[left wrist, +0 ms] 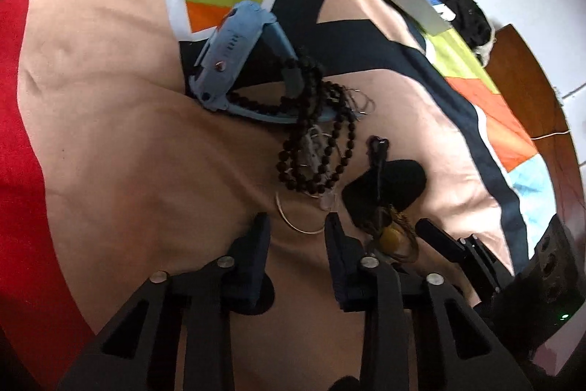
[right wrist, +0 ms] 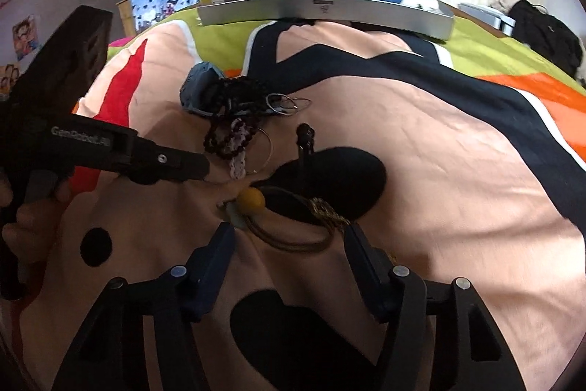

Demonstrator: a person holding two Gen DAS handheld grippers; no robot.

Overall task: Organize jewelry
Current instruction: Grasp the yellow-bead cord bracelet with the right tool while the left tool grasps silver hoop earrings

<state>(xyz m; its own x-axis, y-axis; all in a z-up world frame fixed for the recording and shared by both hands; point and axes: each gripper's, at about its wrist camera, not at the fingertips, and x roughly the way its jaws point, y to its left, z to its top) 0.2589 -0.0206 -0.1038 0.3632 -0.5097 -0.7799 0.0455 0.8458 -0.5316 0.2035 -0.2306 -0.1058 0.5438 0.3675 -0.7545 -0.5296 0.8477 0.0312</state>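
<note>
Through my left claw I see the thin hoop earring lying flat on the bed cover, just in front of the tips. The claw stands partly spread, one finger on each side of the hoop's near arc, and I cannot tell whether the pads touch the wire yet. Beyond it lie the black bead strings, tangled over a blue watch, with a dark hair clip to the right. To do this well I should lower the tips into the soft cover and pinch the wire itself, keeping clear of the beads.

Through my right claw I see a brown cord bracelet with a yellow bead. It lies flat, its long axis running across the view from one finger to the other, the yellow bead at its left end. The claw is spread around it, pads not yet pressing. The left claw reaches in from the left, towards the hoop. The tray sits at the far edge of the bed, well apart. I judge I should close across the cord, not the bead, so it does not slip.
</note>
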